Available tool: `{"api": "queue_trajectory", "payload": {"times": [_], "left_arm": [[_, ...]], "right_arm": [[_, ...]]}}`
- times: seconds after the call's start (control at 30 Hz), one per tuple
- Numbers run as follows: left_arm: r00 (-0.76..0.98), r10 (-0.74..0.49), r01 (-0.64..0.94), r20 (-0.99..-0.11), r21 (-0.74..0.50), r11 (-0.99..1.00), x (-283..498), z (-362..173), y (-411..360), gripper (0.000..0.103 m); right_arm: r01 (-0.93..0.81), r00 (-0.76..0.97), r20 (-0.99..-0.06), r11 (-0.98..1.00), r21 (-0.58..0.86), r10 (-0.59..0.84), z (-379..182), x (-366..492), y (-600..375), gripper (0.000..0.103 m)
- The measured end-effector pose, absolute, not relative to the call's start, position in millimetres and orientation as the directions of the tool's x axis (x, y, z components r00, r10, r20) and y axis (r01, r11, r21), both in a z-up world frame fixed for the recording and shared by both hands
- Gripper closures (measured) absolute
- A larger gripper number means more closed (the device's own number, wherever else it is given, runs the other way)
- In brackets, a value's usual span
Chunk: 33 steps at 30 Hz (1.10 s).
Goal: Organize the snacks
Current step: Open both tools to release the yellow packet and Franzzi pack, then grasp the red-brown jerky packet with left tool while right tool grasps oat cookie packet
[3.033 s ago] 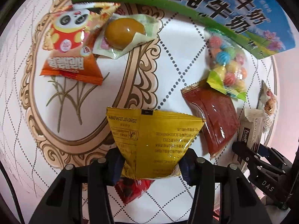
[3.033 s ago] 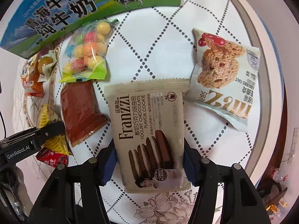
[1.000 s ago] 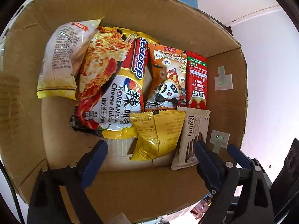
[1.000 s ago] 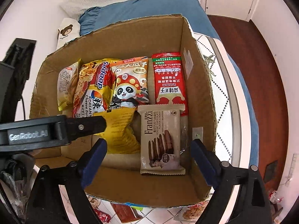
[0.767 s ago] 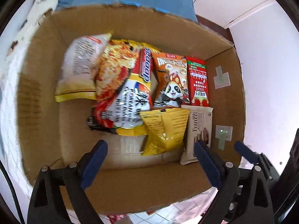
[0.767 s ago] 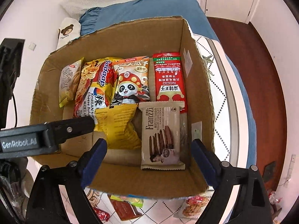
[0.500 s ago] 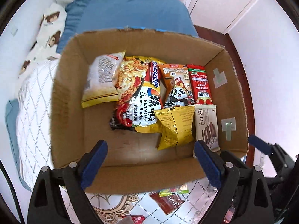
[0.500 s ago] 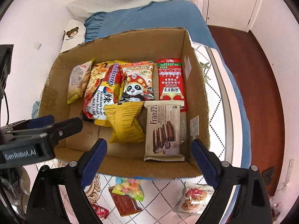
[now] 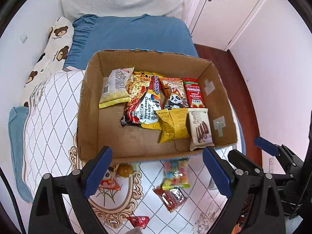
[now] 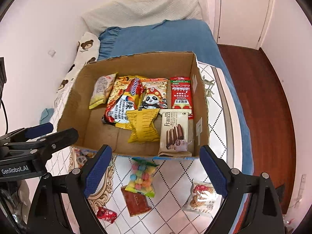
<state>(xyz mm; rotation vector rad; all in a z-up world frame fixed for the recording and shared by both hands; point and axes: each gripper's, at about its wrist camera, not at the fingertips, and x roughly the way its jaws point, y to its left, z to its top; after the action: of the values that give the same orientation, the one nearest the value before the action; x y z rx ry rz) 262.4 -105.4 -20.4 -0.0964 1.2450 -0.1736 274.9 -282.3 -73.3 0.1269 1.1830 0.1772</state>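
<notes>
A blue-sheeted bed (image 9: 136,33) fills the far ground beyond both grippers; on it lies a white quilted mat (image 10: 218,120), and on the mat, ahead of the fingers, stands an open cardboard box (image 9: 91,105); the left gripper (image 9: 156,173) hangs above the box's near wall, tilted steeply down, jaws spread wide with nothing between them; the right gripper (image 10: 156,171) hangs beside it in the same steep pose, likewise spread wide and empty, each gripper showing at the edge of the other's view.

Inside the box, furthest from the fingers, a row of packets lies flat: a pale yellow packet (image 9: 117,87), a noodle pack (image 9: 142,101), a panda snack bag (image 10: 155,95) and a red packet (image 10: 181,93); nearer the fingers, touching that row, a yellow bag (image 10: 143,126) rests just beside the Franzzi cookie pack (image 10: 175,132), which lies by the box's right wall.

Below the grippers, outside the box on the mat: a bag of coloured candies (image 10: 141,177) overlapping a dark red packet (image 10: 136,200); an oat cookie packet (image 10: 201,197) under the right gripper's right finger; a small red wrapped sweet (image 10: 106,214) near its left finger; an orange panda bag (image 9: 107,181) and a brown round sweet (image 9: 124,169) behind the left gripper's left finger.
</notes>
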Motion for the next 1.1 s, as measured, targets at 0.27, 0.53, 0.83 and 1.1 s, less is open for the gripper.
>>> {"api": "queue_trajectory", "payload": {"times": [0.27,0.53,0.83,1.1], "left_arm": [[0.317,-0.164,0.064,-0.934,-0.151,0.986,223,-25,-108,0.008],[0.064,-0.258,-0.018,-0.964,-0.259,0.966,198,-143,-126,0.008],[-0.117,-0.287,-0.109,-0.951,-0.275,0.955,196,-237,-150,0.034],[-0.078,-0.225,-0.030,-0.971,-0.223,0.974,173,-227,-152,0.046]], "right_arm": [[-0.069,0.367,-0.902,0.974,0.216,0.226,-73,240,-295,0.010],[0.103,0.242,-0.950,0.968,0.228,0.198,-160,216,-359,0.010],[0.258,0.156,-0.971,0.941,0.219,0.183,-242,205,-402,0.025],[0.257,0.119,-0.972,0.939,0.229,0.205,-274,208,-398,0.037]]}}
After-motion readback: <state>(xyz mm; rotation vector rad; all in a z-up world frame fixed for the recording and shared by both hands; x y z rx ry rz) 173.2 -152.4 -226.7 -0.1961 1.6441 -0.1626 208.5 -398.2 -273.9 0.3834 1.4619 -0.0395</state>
